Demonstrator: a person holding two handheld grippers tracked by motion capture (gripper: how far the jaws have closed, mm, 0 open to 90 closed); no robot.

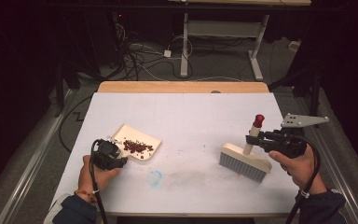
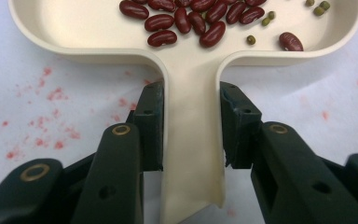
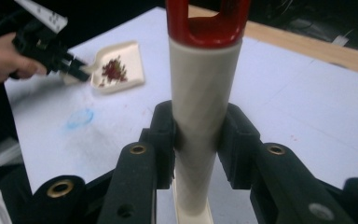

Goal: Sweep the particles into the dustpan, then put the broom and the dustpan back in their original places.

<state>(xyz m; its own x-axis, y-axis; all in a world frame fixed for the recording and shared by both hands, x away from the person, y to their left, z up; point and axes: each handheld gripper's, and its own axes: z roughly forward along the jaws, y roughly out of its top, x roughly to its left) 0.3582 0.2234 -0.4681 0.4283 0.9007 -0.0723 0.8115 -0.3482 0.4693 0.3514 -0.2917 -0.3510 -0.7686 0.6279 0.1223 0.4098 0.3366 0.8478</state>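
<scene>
The left gripper (image 2: 191, 126) is clamping the light, rigid cream plastic dustpan (image 2: 191, 60) by its handle near the table's left edge, while the right gripper (image 3: 198, 140) is gripping the stiff cream-handled brush (image 1: 244, 158).

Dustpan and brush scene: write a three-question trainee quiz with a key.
1. True or false: the left gripper is shut on the dustpan handle.
2. What lies in the dustpan? A) red beans and a few small green ones B) coins C) nothing
3. Which part of the brush does the right gripper clamp?

Key
1. True; its pads press on both sides of the handle.
2. A
3. The cream handle, below the red cap.
</scene>
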